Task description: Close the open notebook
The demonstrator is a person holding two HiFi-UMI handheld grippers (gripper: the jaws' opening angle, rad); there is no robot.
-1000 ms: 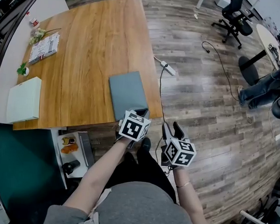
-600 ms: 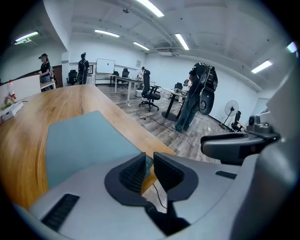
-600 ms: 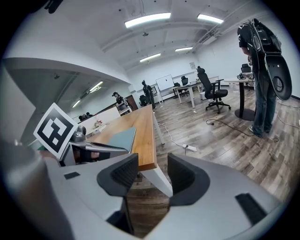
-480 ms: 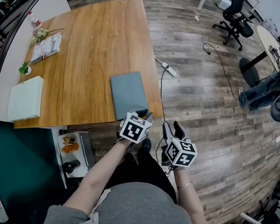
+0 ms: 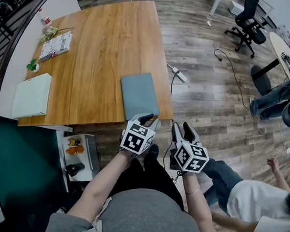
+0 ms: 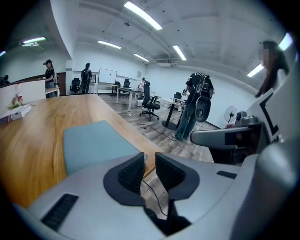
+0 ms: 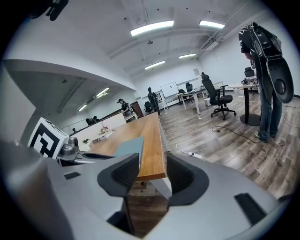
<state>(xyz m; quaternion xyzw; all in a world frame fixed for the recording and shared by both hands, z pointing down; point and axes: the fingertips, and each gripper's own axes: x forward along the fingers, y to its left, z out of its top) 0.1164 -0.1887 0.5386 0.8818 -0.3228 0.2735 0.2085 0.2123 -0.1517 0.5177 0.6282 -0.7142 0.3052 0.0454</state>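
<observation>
Notebook (image 5: 139,95) shut, flat; long axis approx. near-to-far.

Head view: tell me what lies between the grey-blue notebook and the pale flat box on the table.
Nothing but bare wooden tabletop, seen in the head view, between the notebook and the box.

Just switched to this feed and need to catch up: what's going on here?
A person holds a gripper in each hand at the near edge of the table. The notebook lies closed and flat near that corner. The left gripper has just been opening its jaws, nothing between them; the right gripper is open and empty too. Neither grips the notebook.
</observation>
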